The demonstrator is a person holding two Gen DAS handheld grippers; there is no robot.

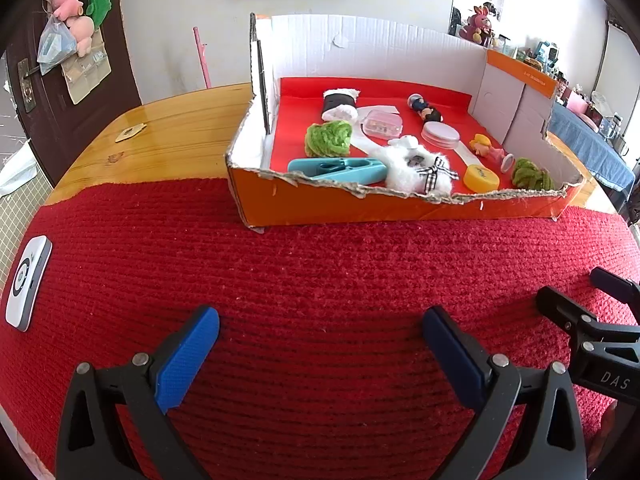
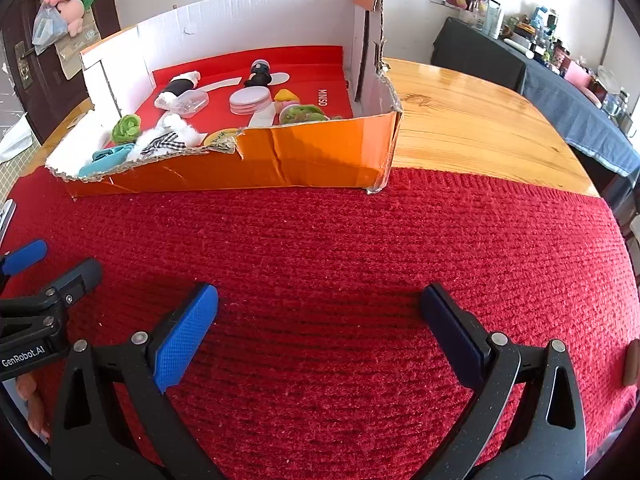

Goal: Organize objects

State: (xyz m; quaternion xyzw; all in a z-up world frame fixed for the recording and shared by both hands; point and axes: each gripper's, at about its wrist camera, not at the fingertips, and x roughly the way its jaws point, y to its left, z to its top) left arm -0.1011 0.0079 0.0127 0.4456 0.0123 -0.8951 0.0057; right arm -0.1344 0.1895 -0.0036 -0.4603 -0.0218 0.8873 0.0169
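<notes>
An orange cardboard box with a red floor stands on the red knitted mat. It holds several small things: a blue clip, two green fuzzy balls, a white fluffy toy with a checked bow, a yellow lid, a clear case, round white pads and small figurines. My left gripper is open and empty above the mat in front of the box. My right gripper is open and empty too, beside the left one.
A white and grey device lies at the mat's left edge. The wooden table shows behind and to the right of the box. A dark door with hanging plush toys is at the far left.
</notes>
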